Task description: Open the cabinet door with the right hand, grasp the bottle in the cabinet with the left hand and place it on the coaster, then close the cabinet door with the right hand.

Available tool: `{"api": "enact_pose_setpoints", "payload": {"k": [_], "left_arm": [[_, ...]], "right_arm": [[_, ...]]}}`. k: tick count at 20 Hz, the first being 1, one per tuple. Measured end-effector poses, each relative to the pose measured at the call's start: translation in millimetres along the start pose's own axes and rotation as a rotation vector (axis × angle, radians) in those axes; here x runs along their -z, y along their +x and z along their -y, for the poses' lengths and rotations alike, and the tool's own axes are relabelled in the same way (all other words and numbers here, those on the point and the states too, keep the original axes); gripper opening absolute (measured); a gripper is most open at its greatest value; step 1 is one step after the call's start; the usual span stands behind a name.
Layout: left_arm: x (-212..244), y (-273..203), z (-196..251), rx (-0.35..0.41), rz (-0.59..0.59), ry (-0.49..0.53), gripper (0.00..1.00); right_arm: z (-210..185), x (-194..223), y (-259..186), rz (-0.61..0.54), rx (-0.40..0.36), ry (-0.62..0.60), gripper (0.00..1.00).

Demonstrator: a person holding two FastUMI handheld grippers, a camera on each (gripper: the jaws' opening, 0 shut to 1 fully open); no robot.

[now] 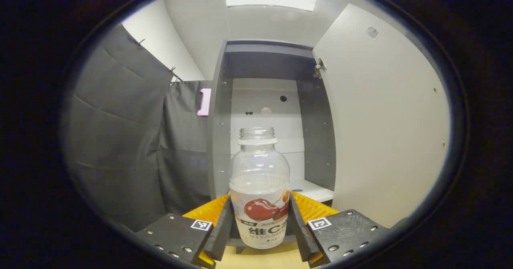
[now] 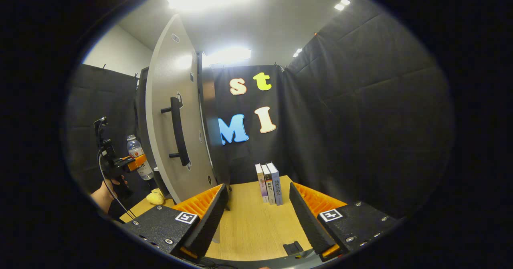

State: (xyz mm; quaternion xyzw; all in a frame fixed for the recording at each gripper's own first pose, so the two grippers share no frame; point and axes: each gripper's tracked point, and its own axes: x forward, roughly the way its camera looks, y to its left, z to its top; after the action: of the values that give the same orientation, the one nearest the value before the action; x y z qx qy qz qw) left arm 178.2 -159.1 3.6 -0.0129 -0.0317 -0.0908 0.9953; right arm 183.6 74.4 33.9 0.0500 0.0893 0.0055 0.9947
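One bottle (image 1: 259, 189) is in play, clear with a cherry label and no cap, and the left gripper (image 1: 259, 231) has it clamped: both fingers press against the label from either side. In the left gripper view the bottle is held upright in front of the open cabinet (image 1: 264, 116), whose pale back panel and grey side walls rise behind it. The cabinet door (image 1: 384, 120) stands swung wide, its inner face showing with one hinge at the top corner.

The right gripper view takes in what that camera cannot: the door's outer face (image 2: 168, 112) with its single black bar handle (image 2: 176, 130), and beyond the door's edge the left gripper (image 2: 134, 162) in a person's hand (image 2: 105, 195), carrying the bottle (image 2: 138, 156) in the air above the tabletop (image 2: 252, 225). The right gripper (image 2: 256, 217) hangs over the wooden tabletop with its two fingers spread apart and nothing between them. Three books (image 2: 269, 183) stand upright together at the tabletop's far edge. One yellow soft thing (image 2: 155, 197) lies near the door's foot at the left edge; I cannot tell what it is. A small dark piece (image 2: 292, 247) rests near the tabletop's near edge.
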Motion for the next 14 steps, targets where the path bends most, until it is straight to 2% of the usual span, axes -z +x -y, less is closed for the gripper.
{"api": "enact_pose_setpoints", "payload": {"k": [7, 14], "left_arm": [[37.1, -69.6, -5.9, -0.006, -0.025, 0.005, 0.71], [104.2, -125.1, -6.1, 0.000, -0.090, -0.014, 0.71]], "right_arm": [[-9.9, 12.1, 5.6, -0.017, -0.038, -0.010, 0.94], [-21.1, 21.7, 14.0, -0.037, -0.055, 0.006, 0.94]]}}
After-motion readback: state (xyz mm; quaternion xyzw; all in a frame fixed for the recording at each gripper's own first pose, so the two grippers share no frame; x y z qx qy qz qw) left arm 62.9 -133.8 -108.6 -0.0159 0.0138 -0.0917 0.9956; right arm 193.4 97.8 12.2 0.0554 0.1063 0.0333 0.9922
